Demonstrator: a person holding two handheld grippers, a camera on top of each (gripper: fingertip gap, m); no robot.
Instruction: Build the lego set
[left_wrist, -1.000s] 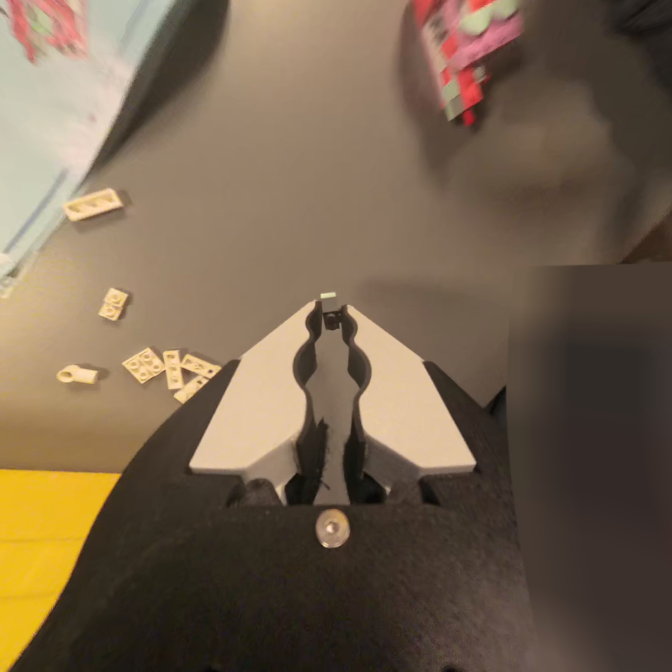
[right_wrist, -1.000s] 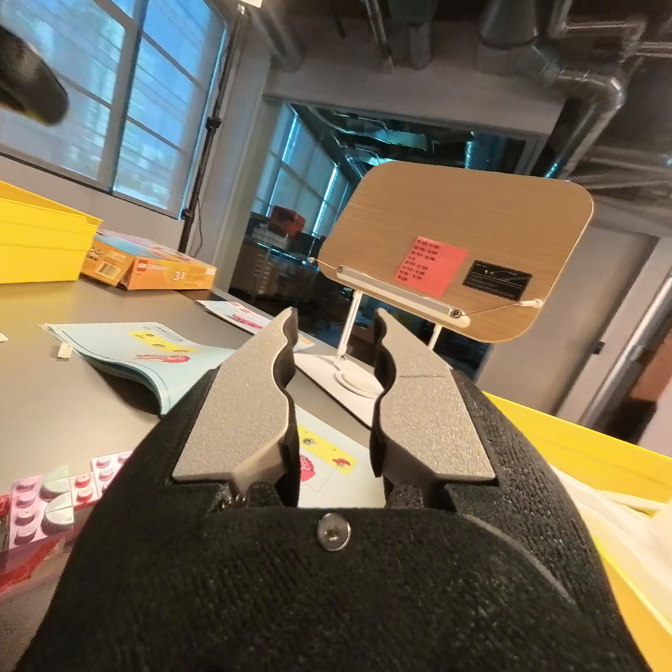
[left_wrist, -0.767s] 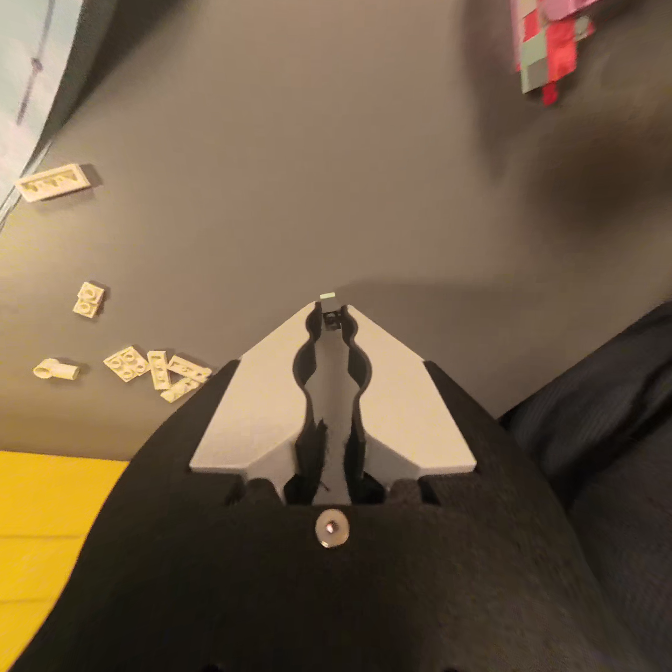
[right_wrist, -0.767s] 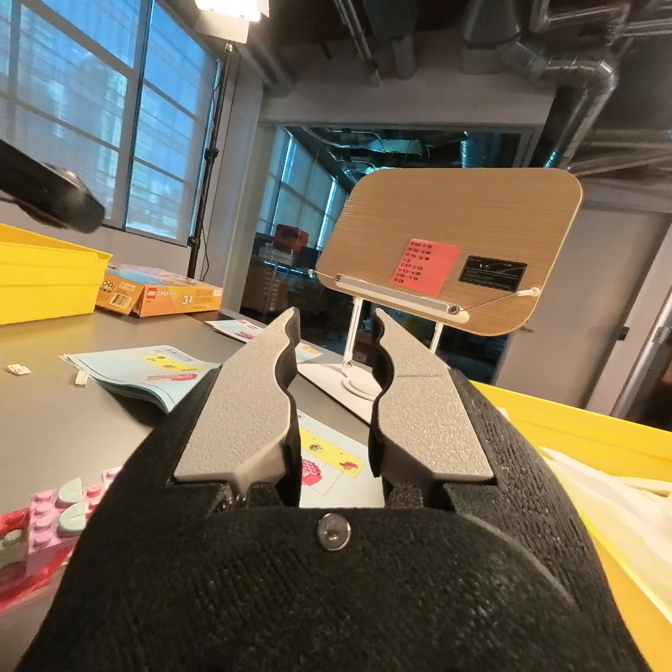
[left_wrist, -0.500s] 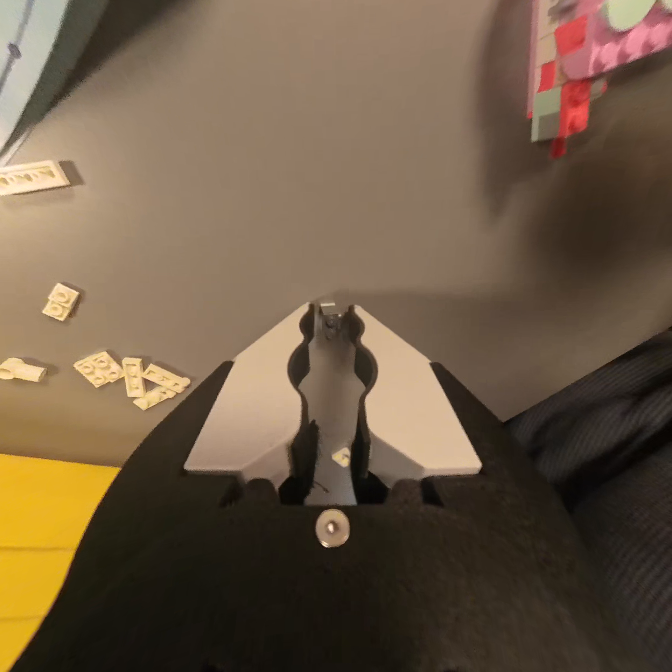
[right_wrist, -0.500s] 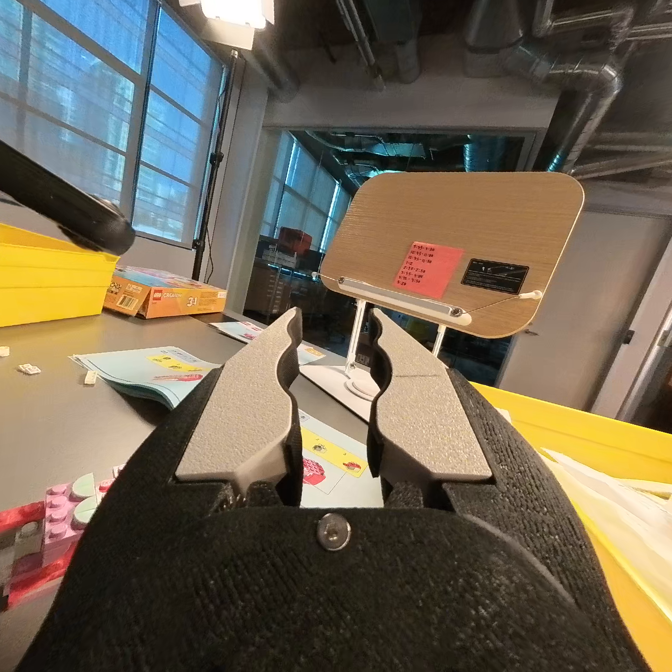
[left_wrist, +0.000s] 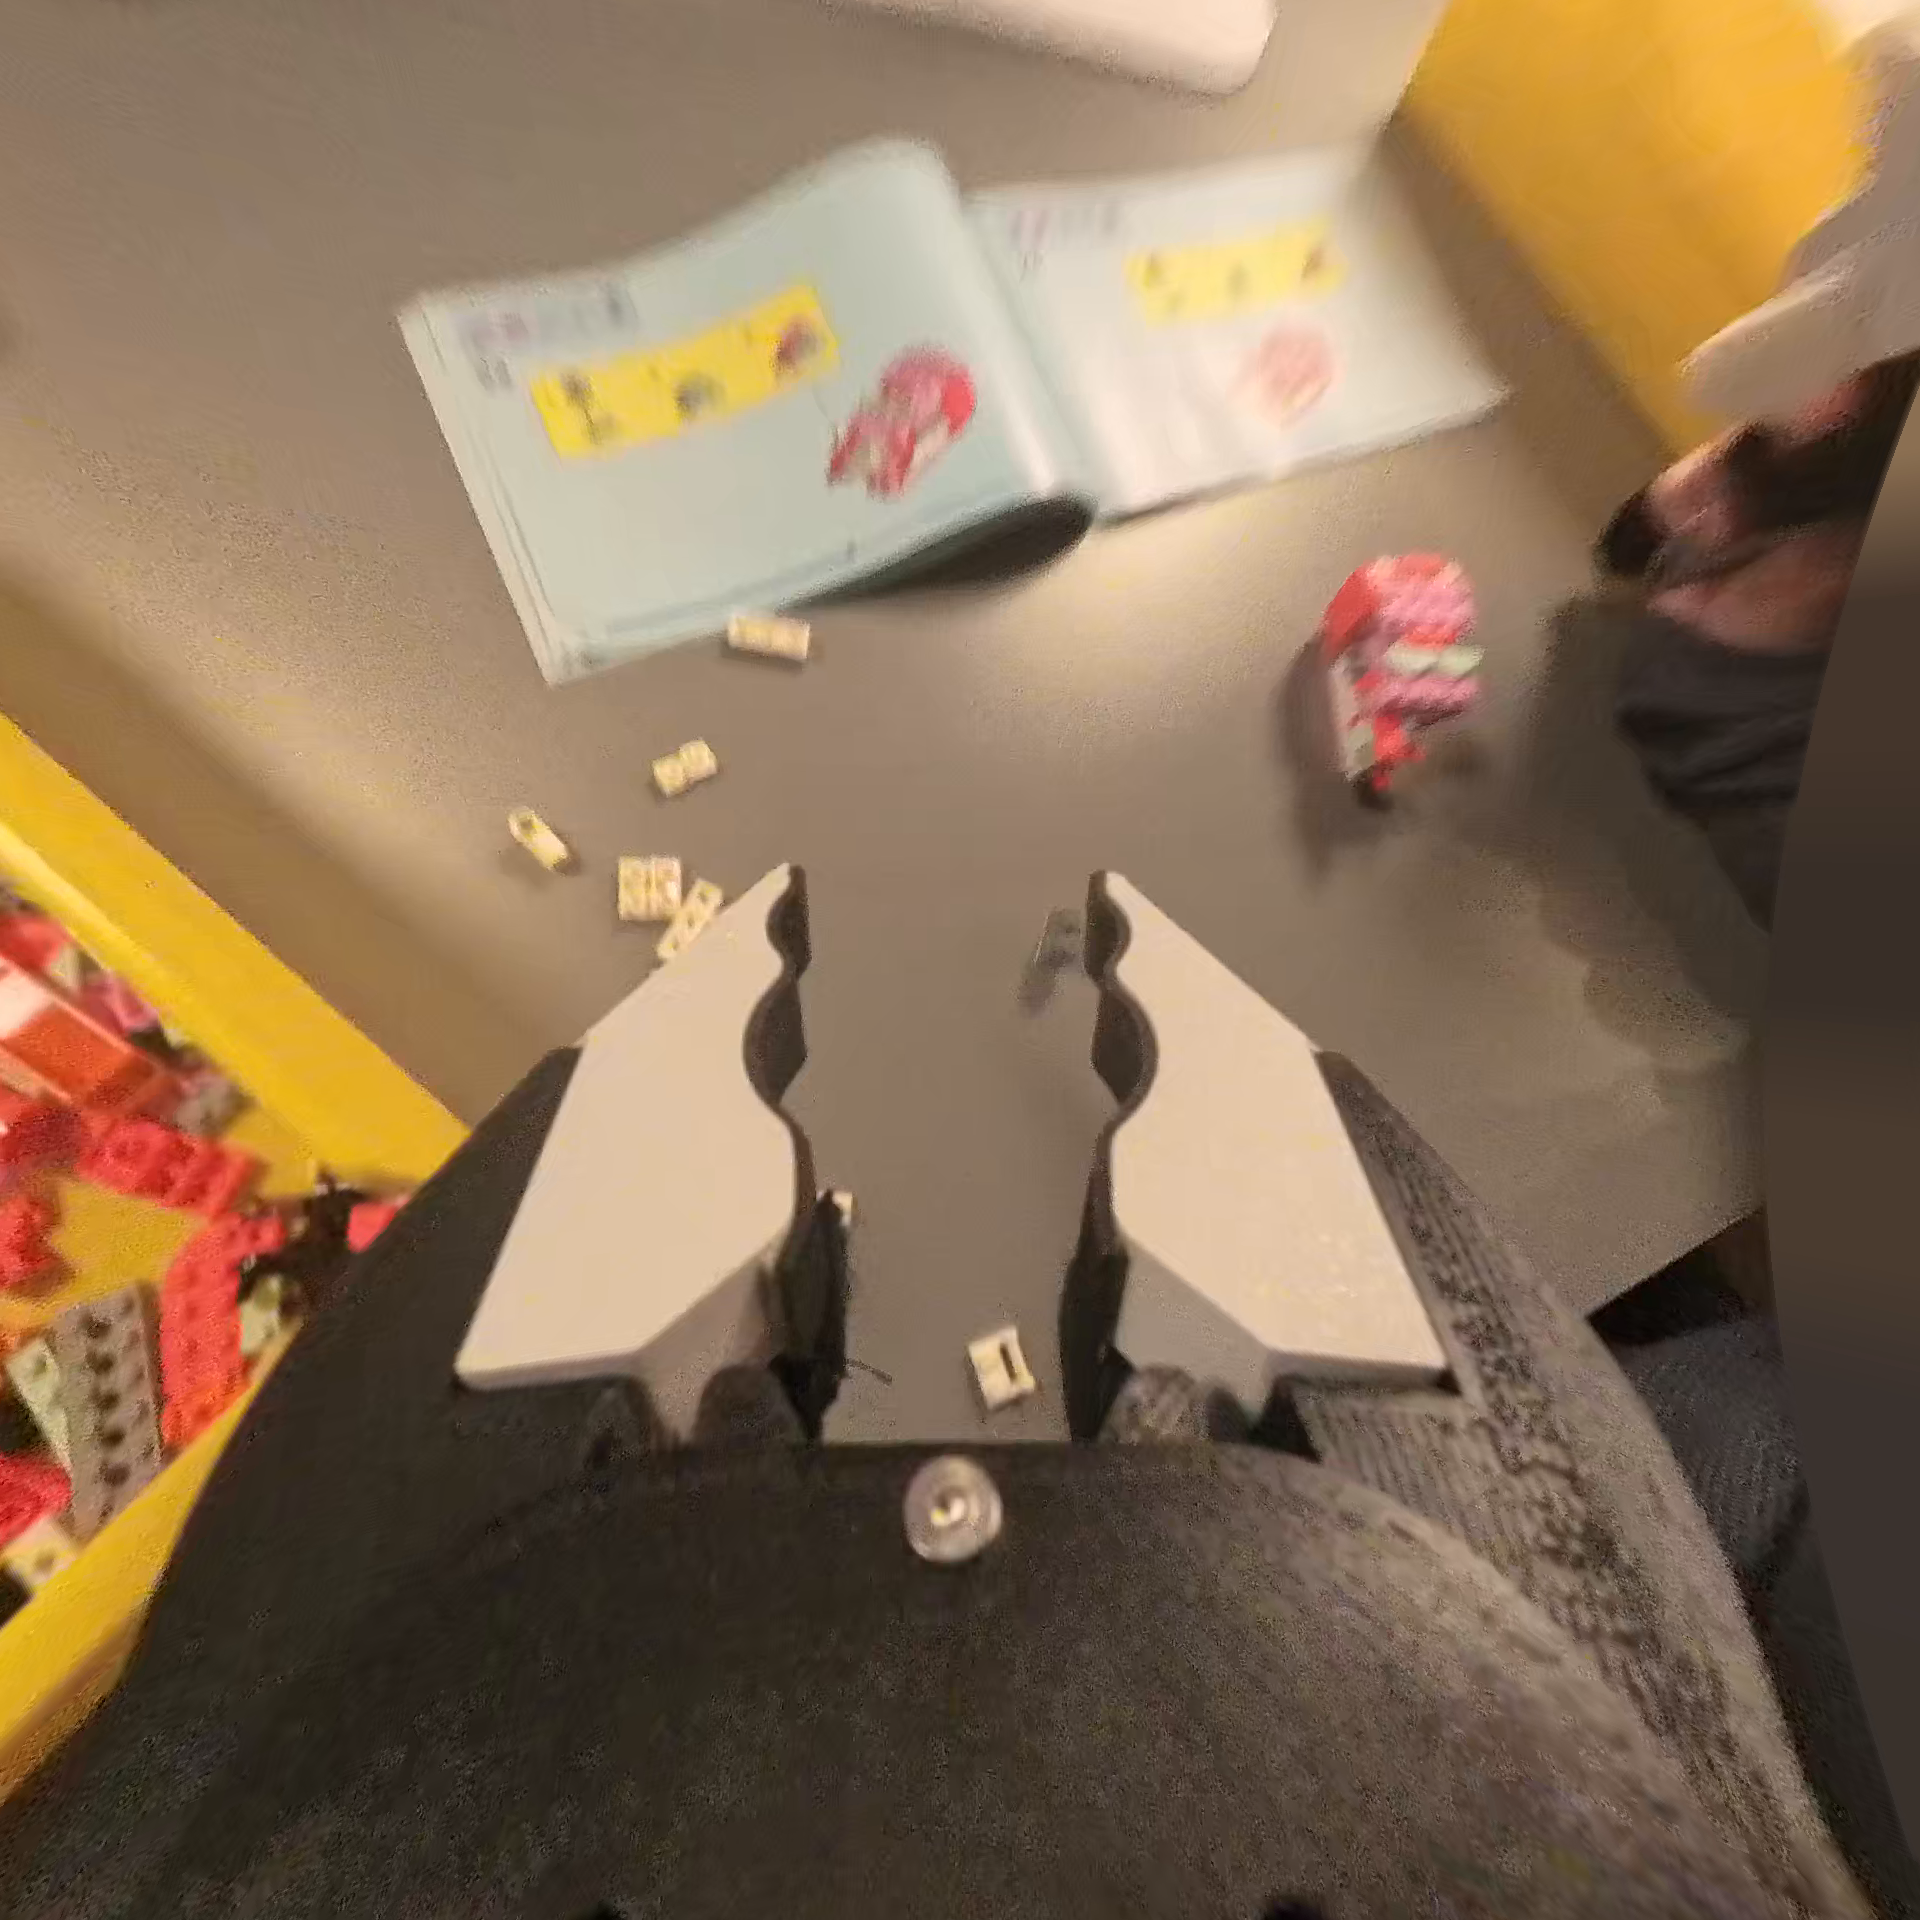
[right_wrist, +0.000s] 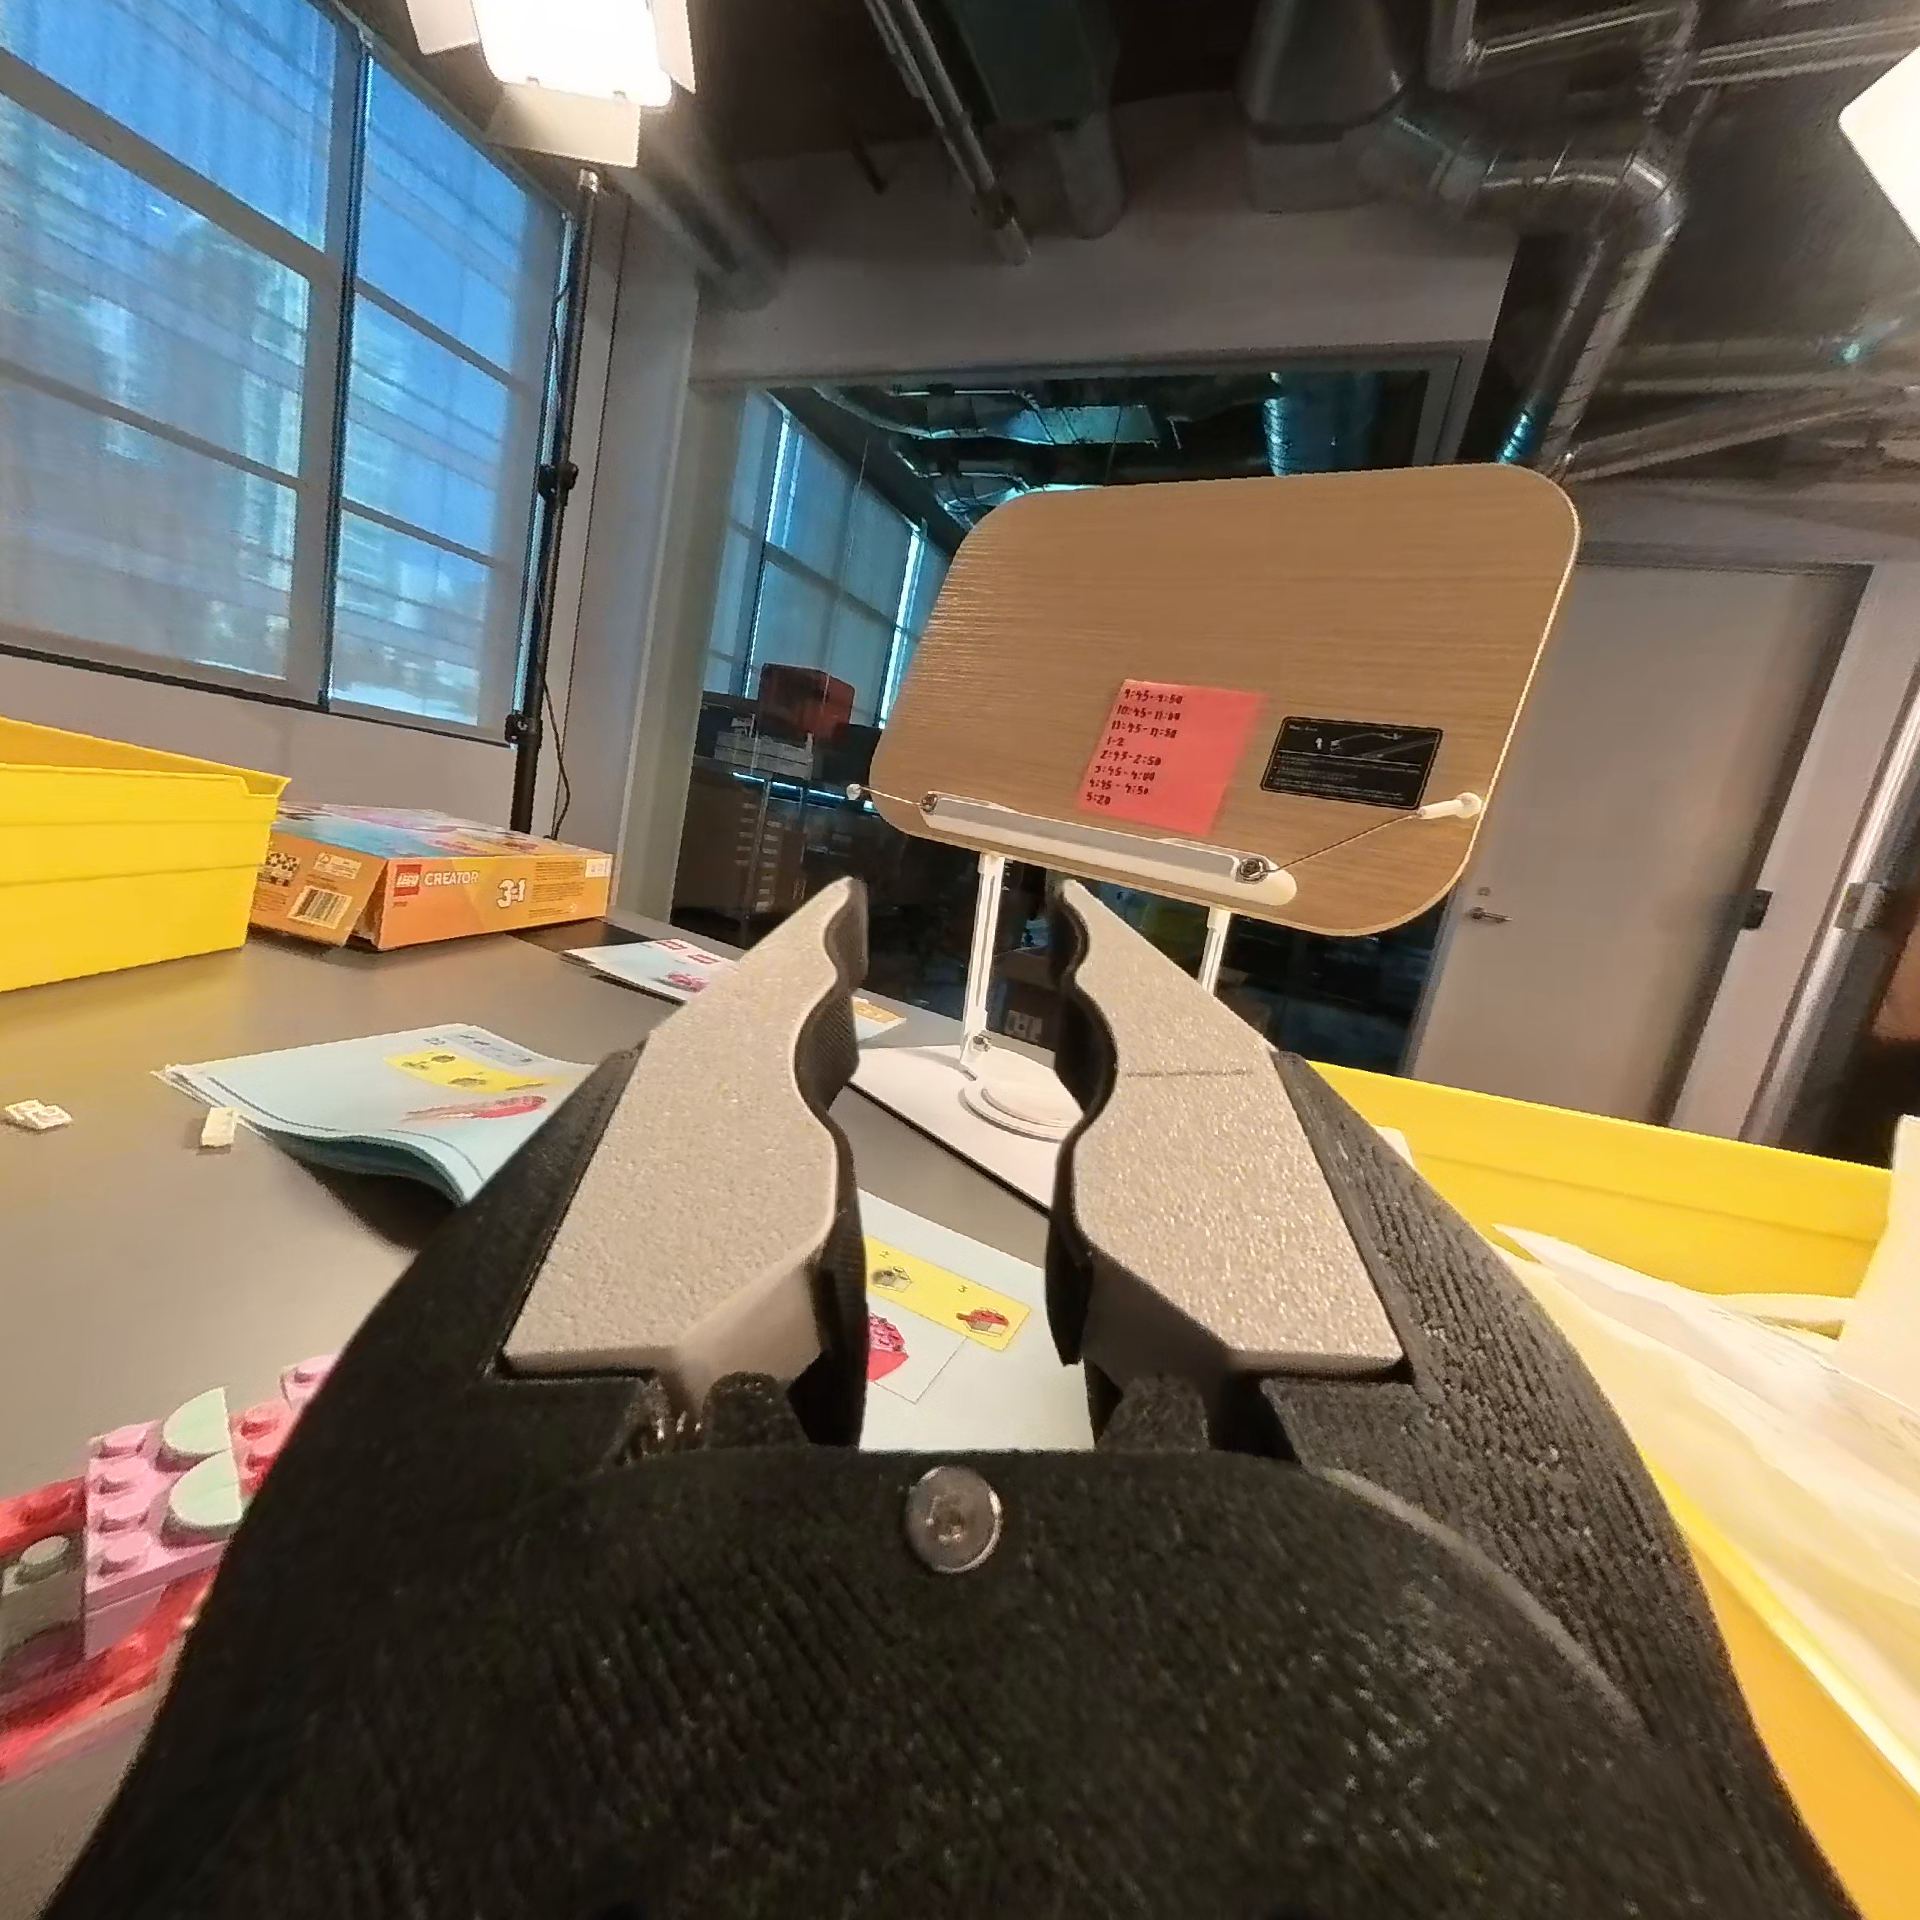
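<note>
My left gripper (left_wrist: 945, 883) is open wide above the dark table (left_wrist: 935, 727). A small grey piece (left_wrist: 1060, 940) shows blurred just inside the right fingertip (left_wrist: 1117, 914), and the left pad does not touch it. A small cream piece (left_wrist: 1001, 1369) lies on the table low between the fingers. Several cream pieces (left_wrist: 649, 886) lie left of the left fingertip. A pink and red brick model (left_wrist: 1403, 665) sits far right; it also shows in the right wrist view (right_wrist: 156, 1507). My right gripper (right_wrist: 961, 894) is open and empty, pointing over the table toward a wooden book stand (right_wrist: 1216, 707).
An open pale blue booklet (left_wrist: 831, 416) lies at the back, also in the right wrist view (right_wrist: 416, 1101). A yellow bin (left_wrist: 260, 1039) of red bricks is at the left. An orange box (right_wrist: 436, 883), yellow trays (right_wrist: 125, 842) and another yellow bin (right_wrist: 1558, 1153) ring the table. About 30 centimetres separates my left fingertips from my right.
My left jaws opened wide and the small grey piece they pinched left the grasp. The left view pulled back and swung, showing the booklet and bin. My right gripper barely moved.
</note>
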